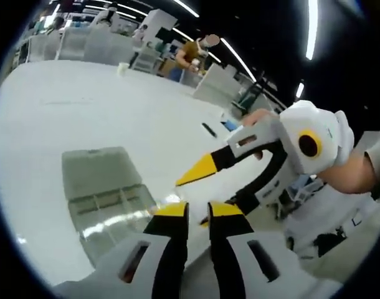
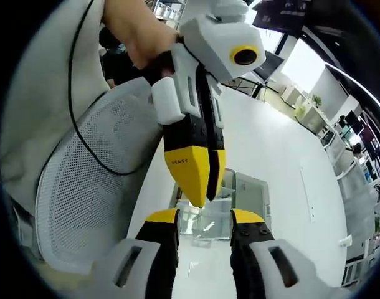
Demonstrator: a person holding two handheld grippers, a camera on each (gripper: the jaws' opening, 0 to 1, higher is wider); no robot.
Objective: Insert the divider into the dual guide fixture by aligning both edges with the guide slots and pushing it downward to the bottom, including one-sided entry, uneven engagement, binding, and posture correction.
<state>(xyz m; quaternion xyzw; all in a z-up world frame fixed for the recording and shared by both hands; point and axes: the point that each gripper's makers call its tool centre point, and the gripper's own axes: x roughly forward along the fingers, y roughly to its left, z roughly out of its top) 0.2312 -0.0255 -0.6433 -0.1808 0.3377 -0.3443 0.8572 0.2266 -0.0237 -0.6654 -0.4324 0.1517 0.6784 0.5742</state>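
Two tools: left tool (image 1: 197,210) narrow, right tool (image 2: 204,217) wider, gripping clear divider (image 2: 205,218) above fixture (image 1: 106,193); insertion pending.

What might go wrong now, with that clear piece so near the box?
The clear divider, which the left gripper seems to pinch, is hard to see against the clear fixture. One edge may miss its slot and jam. The open right gripper sits very close to the left one, so they may bump.
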